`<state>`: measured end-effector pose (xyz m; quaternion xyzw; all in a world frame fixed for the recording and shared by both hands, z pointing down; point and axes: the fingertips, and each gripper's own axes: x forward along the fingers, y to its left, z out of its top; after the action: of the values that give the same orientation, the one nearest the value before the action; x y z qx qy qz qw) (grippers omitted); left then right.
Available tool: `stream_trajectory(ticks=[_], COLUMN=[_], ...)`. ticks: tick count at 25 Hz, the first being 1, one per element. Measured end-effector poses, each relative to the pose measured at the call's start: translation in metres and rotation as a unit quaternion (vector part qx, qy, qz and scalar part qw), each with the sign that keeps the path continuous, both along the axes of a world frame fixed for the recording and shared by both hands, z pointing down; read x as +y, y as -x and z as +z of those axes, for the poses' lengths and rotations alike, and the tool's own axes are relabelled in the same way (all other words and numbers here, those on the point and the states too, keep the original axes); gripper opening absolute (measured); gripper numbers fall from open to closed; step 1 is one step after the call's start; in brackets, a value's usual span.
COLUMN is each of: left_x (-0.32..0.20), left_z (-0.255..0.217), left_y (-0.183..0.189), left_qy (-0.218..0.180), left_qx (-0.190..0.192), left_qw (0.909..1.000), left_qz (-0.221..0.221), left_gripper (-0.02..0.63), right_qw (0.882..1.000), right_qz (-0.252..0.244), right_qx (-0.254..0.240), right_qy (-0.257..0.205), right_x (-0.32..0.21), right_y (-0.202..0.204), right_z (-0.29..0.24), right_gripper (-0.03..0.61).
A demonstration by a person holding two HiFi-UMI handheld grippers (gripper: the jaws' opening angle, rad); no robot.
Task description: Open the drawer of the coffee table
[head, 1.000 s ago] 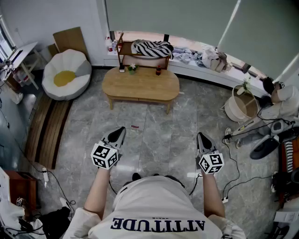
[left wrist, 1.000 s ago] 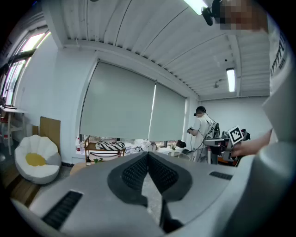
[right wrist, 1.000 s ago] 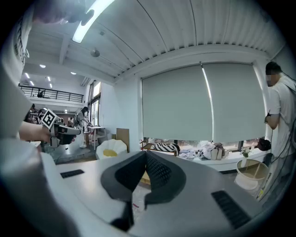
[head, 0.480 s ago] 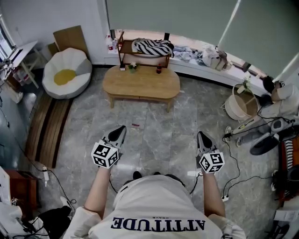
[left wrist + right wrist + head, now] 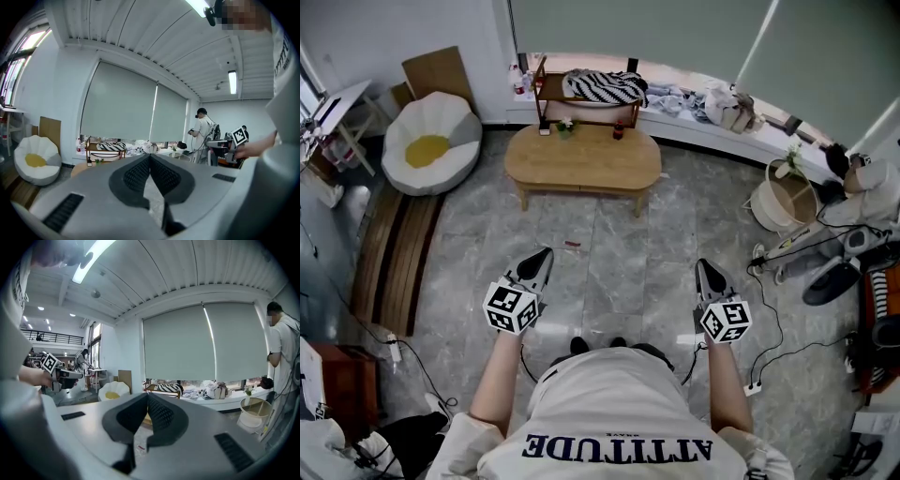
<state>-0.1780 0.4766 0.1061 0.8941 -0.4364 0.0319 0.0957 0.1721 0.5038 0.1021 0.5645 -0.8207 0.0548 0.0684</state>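
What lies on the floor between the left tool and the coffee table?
In the head view, bare floor except one small reddish scrap.

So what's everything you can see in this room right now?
coffee table: one, light wood, ahead across the floor
seat: one, white with yellow centre, left of the table
shelf: one, dark wood, behind the table
striped cloth: one, black and white, on the shelf
basket: one, pale, right of the table
red scrap: one, on the floor before the table
cables: several, black and white, floor at right
other person: one, white top, standing at right
left tool: one, grey, shut, empty
right tool: one, grey, shut, empty
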Motion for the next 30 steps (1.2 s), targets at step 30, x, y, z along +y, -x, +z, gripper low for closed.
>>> stream_trajectory(ticks=[30], left_x=[0.007], left_z=[0.029], left_y=[0.058], left_qy=[0.018], left_qx=[-0.003], left_qw=[0.9996], left_qz=[0.023], left_gripper=[0.02], right_qw=[1.0], right_qz=[0.005], right_qx=[-0.006], right_qy=[0.021], right_x=[0.02], right_y=[0.075], right_z=[0.033], right_gripper=[0.02])
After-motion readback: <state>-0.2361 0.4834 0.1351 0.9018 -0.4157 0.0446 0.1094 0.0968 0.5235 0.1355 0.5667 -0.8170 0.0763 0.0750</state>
